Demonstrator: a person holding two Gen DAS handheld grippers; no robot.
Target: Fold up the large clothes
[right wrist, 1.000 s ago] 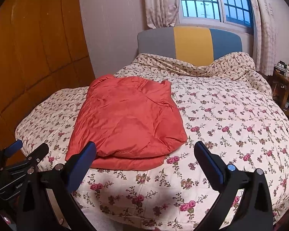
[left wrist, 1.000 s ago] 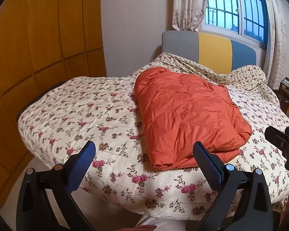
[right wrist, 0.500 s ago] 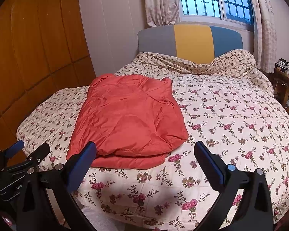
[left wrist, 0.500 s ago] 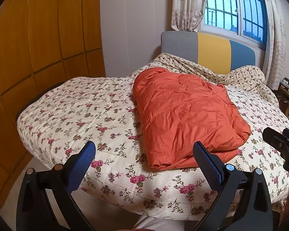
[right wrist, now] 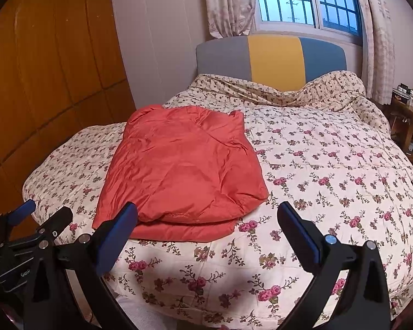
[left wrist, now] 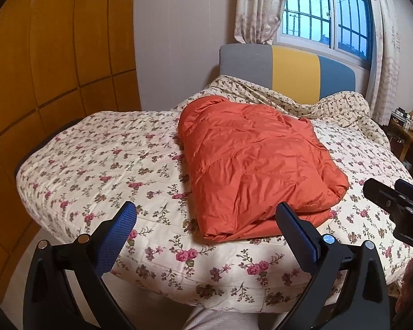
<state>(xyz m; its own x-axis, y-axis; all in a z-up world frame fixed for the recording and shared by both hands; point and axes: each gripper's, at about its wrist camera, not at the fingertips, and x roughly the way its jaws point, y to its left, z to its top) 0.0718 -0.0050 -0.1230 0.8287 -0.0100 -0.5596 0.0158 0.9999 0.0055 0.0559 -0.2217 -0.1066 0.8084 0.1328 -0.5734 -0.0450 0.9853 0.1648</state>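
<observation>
One folded orange quilted down jacket [left wrist: 256, 170]; one floral-quilted bed [left wrist: 102, 165]; one grey-yellow-blue upholstered headboard [right wrist: 272, 57] behind it; two black blue-padded claws: left claw [left wrist: 205, 220], right claw [right wrist: 208, 220].

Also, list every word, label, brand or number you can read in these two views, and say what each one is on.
"Gen": pale lettering on the black body of the left gripper, seen at the lower left of the right wrist view; the word is cut off, so the rest cannot be read.

Items on the wooden side table: too small and blurred to read.

The orange jacket, the floral bedspread and the headboard show no readable text.
</observation>
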